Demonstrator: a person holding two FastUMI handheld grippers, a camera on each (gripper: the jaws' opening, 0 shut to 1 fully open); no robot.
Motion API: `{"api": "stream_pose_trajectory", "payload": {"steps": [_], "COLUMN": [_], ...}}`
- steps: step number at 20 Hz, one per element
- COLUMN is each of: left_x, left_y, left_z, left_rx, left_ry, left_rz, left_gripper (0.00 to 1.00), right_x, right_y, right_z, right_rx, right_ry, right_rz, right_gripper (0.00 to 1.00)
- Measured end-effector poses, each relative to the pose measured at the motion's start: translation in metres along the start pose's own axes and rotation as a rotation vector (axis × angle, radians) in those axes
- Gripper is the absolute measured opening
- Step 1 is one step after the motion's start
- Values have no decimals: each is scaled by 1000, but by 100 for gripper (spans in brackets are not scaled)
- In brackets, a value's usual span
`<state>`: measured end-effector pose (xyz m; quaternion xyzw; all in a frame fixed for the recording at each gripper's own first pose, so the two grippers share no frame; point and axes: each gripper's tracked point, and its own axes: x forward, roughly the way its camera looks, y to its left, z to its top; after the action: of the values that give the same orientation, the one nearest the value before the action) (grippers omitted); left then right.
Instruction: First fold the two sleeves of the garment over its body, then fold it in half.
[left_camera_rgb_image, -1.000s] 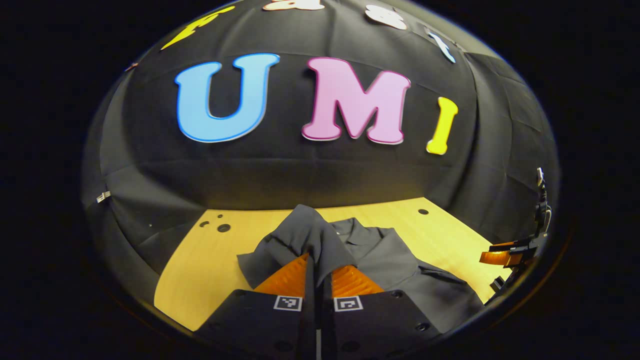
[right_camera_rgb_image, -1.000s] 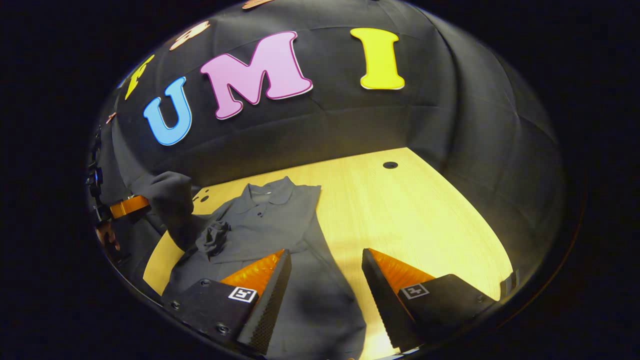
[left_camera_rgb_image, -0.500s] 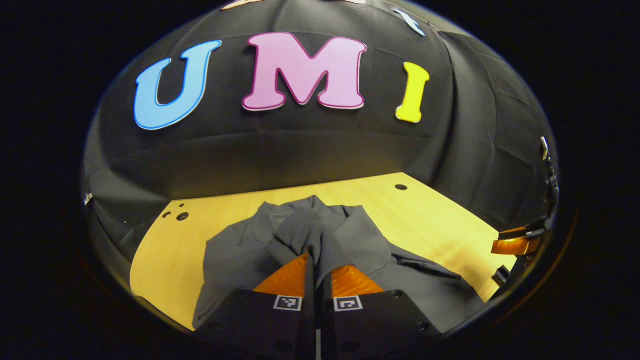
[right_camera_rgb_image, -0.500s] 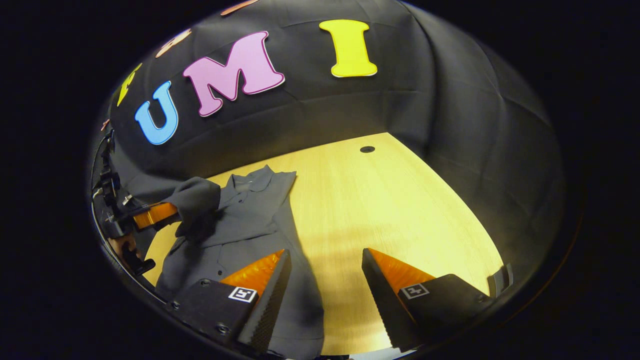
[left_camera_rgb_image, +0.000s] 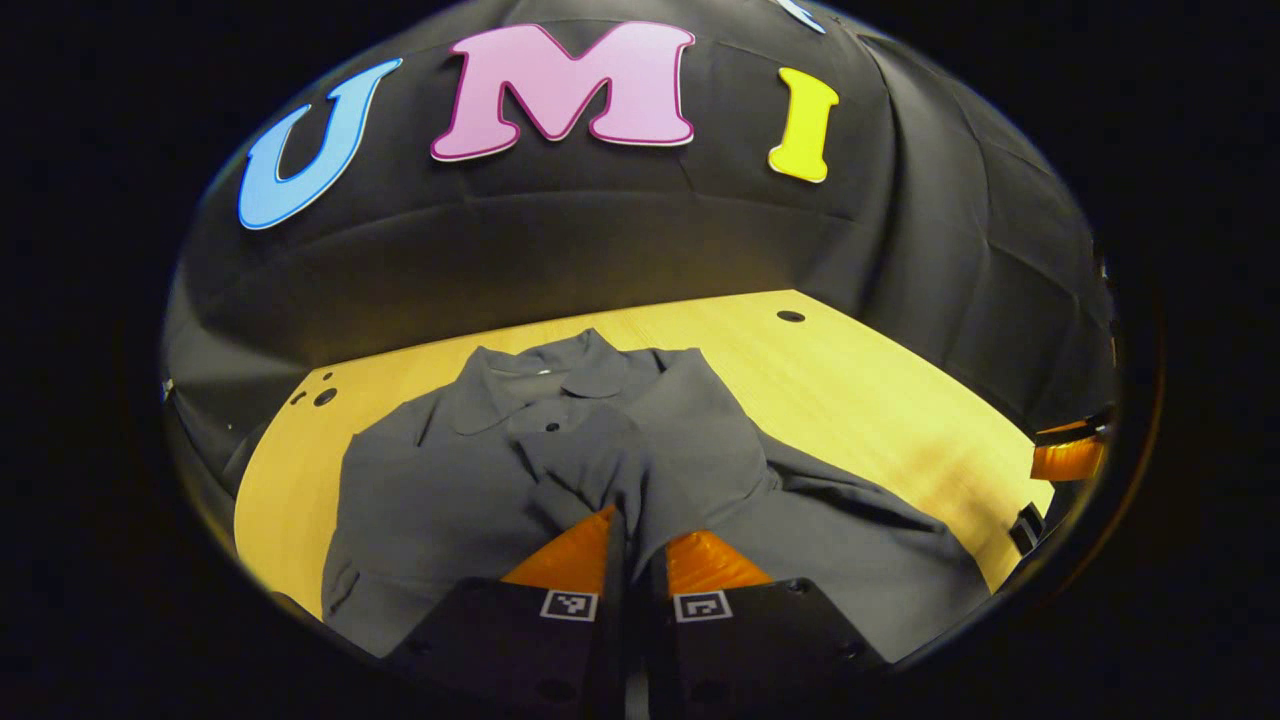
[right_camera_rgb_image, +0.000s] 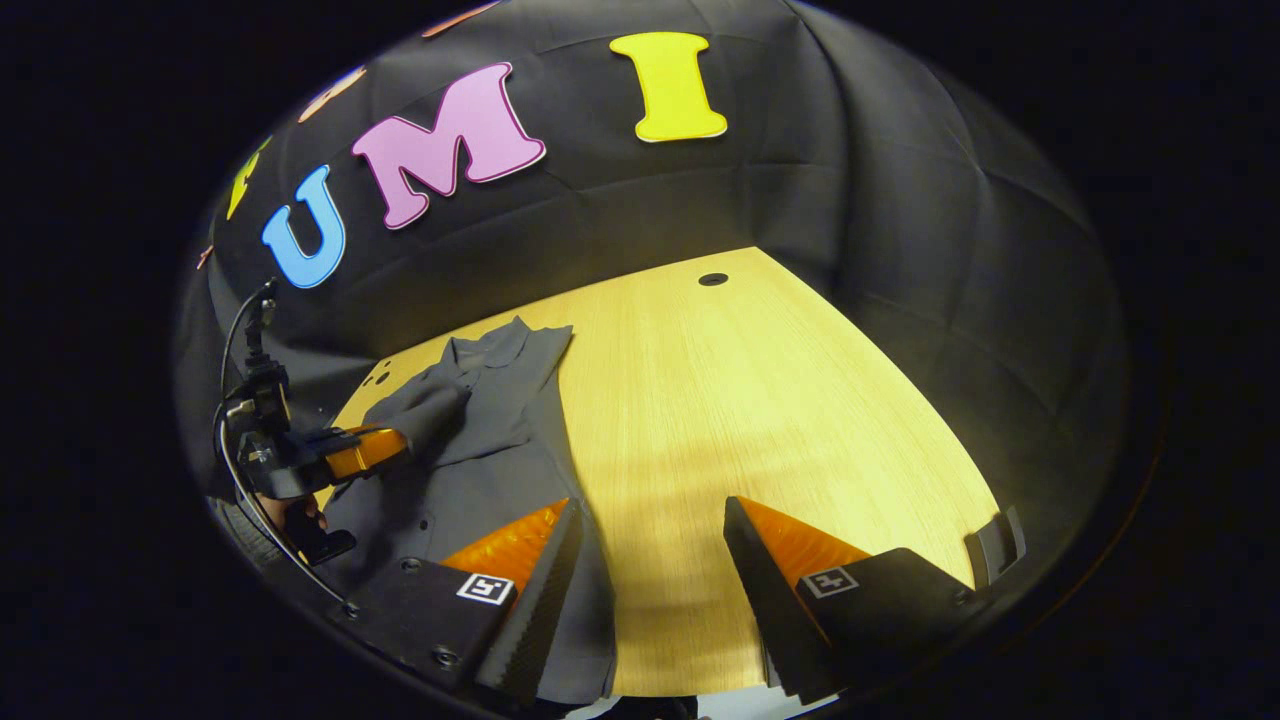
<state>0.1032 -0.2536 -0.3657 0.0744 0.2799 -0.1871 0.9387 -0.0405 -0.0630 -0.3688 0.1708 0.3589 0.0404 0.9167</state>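
There was one garment (left_camera_rgb_image: 430, 490), a dark grey collared shirt, lying on one wooden table (left_camera_rgb_image: 880, 400). Two grippers were counted: the left gripper (left_camera_rgb_image: 636, 525), with its two orange fingers pressed together on a fold of the shirt's cloth, and the right gripper (right_camera_rgb_image: 650, 520), with its two fingers spread apart. The table top carried one round hole at its far right (left_camera_rgb_image: 790, 316) and three small ones at its far left (left_camera_rgb_image: 318, 394).
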Motion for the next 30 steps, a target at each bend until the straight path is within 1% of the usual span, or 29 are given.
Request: {"api": "stream_pose_trajectory", "payload": {"steps": [1,2,3,4,5,7,8,11,12,14,15,16,18,19,20,21,22,25,27,30], "left_x": [3,5,7,12,10,10,11,5,3,-2,-6,-11,-23,-29,-37,-44,-52,-86,-107,-137], "left_y": [-3,-5,-6,-9,-12,-15,-16,-21,-22,-26,-32,-37,-42,-46,-48,-50,-51,-45,-32,-1], "left_z": [-4,-8,-11,-14,-17,-19,-18,-12,-8,1,4,9,18,21,20,23,25,31,30,16], "left_rx": [4,5,3,-3,-9,-17,-23,-41,-48,-67,-79,-84,-64,-48,-38,-35,-39,-65,-78,-109], "left_ry": [11,22,30,43,50,55,55,39,29,-2,-16,-34,-69,-80,-84,-89,-95,-109,-115,-103], "left_rz": [-2,-3,-4,-10,-16,-24,-32,-66,-79,-112,-140,-168,-198,-201,-206,-213,-222,-239,-232,-193], "left_gripper": [15,21,19,15,19,38,40,43,56,56,60,72,96,97,96,96,96,96,96,96], "right_x": [-1,-3,-5,-7,-9,-11,-12,-12,-11,-11,-11,-10,-8,-8,-8,-8,-9,-13,-17,-25], "right_y": [-2,-4,-6,-8,-9,-12,-11,-8,-6,-2,0,2,7,10,13,15,18,27,34,44], "right_z": [-2,-3,-5,-6,-7,-9,-10,-11,-12,-15,-15,-15,-15,-15,-14,-14,-15,-22,-29,-42], "right_rx": [4,7,11,14,17,23,24,25,22,15,13,10,-2,-6,-8,-11,-14,-26,-34,-53], "right_ry": [3,4,5,7,8,9,11,11,13,20,24,27,32,33,35,37,40,57,73,103], "right_rz": [-4,-8,-13,-17,-22,-30,-33,-32,-32,-27,-24,-20,-13,-8,-3,1,6,20,30,45], "right_gripper": [88,88,88,88,88,88,88,88,88,88,88,88,88,88,76,88,88,93,93,96]}}
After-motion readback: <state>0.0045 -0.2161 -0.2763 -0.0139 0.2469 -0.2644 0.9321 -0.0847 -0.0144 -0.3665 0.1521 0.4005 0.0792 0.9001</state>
